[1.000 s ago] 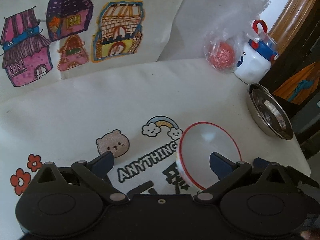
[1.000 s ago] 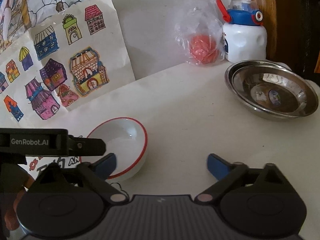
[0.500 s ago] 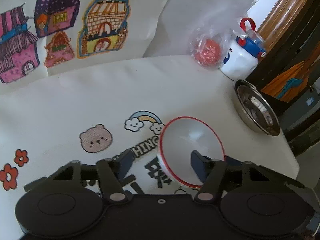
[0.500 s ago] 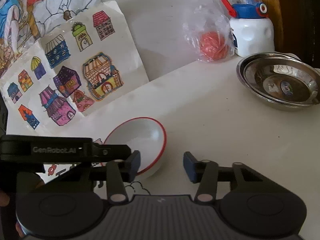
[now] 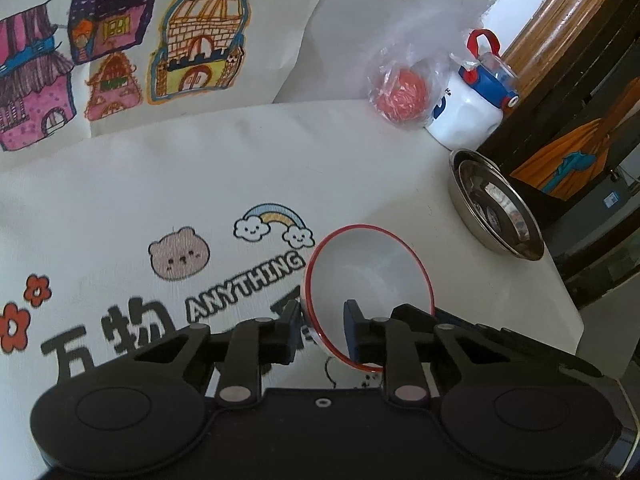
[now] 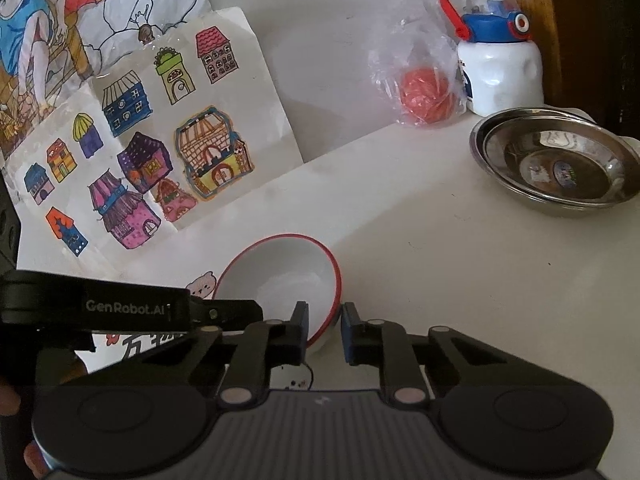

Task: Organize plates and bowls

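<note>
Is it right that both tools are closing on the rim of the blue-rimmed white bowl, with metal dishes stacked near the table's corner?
Almost. The white bowl has a red rim, not blue, as the right wrist view shows clearly. The rest holds: the left tool and the right tool each straddle its rim, and the metal dishes sit stacked near the table's corner.

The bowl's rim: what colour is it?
Red, around a white bowl. It shows best in the right wrist view.
</note>
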The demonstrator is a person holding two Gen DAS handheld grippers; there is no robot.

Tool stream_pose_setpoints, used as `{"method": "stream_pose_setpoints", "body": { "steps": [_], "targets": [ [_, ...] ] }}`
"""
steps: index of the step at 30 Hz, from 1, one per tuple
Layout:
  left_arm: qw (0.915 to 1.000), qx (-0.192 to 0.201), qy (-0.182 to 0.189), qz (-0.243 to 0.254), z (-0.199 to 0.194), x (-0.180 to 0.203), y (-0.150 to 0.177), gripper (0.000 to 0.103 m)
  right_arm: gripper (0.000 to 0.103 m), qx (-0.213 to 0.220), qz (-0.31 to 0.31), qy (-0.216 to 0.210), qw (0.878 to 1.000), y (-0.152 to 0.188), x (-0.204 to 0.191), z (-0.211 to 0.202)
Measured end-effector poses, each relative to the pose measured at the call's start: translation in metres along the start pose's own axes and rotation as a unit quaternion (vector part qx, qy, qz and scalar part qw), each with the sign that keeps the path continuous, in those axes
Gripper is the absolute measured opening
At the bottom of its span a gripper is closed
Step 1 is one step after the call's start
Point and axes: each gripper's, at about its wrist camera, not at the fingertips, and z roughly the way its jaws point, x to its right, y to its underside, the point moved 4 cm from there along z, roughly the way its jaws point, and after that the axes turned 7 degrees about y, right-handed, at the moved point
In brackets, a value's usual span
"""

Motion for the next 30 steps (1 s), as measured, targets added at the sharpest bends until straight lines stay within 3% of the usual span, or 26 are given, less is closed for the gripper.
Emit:
{"method": "stream_pose_setpoints", "body": {
  "steps": [17, 25, 30],
  "targets": [
    [0.9968, 0.068, 0.006, 0.042, -0.111, 0.047, 0.037, 0.024, 0.018, 0.059, -0.021, -0.020, 0.998, 0.009, -0.030, -0.107],
    [0.9951, 0.088, 0.000, 0.046, -0.165, 0.050, 0.082, 0.024, 0.018, 0.064, -0.044, -0.036, 0.996, 0.043, -0.053, -0.152],
    [0.9958, 0.080, -0.010, 0.043, -0.184, 0.040, 0.114, 0.024, 0.018, 0.054, -0.061, -0.048, 0.996, 0.069, -0.067, -0.167]
  ]
}}
